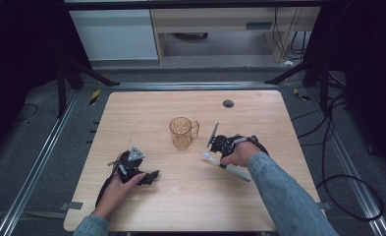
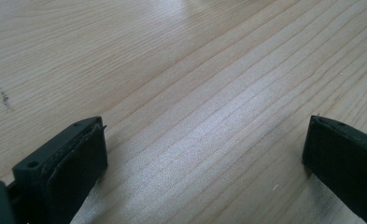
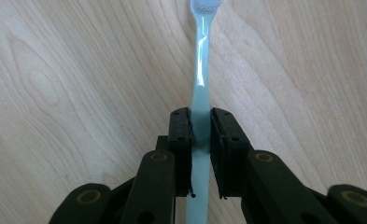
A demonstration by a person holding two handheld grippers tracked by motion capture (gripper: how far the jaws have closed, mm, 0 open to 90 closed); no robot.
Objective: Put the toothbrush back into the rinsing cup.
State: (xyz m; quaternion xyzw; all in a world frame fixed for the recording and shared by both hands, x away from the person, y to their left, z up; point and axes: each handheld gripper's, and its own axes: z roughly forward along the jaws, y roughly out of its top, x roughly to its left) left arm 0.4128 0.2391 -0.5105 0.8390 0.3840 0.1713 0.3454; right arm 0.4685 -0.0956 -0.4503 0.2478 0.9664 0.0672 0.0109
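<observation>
A clear amber mug (image 1: 183, 132) with a handle on its right stands upright in the middle of the wooden table (image 1: 146, 108). To its right, my right gripper (image 1: 223, 161) is shut on a pale blue toothbrush (image 1: 239, 173) held low over the table. In the right gripper view the toothbrush (image 3: 201, 70) runs straight out between the jaws of my right gripper (image 3: 201, 119), its brush head at the top edge. My left gripper (image 1: 151, 176) rests near the front left of the table. In the left gripper view my left gripper (image 2: 207, 135) stands wide open over bare wood.
A dark round grommet (image 1: 228, 103) sits in the table near its far edge. Black frame legs (image 1: 90, 73) stand on the floor behind the table, and cables (image 1: 328, 147) trail on the right. A pale cabinet (image 1: 114, 34) stands at the back.
</observation>
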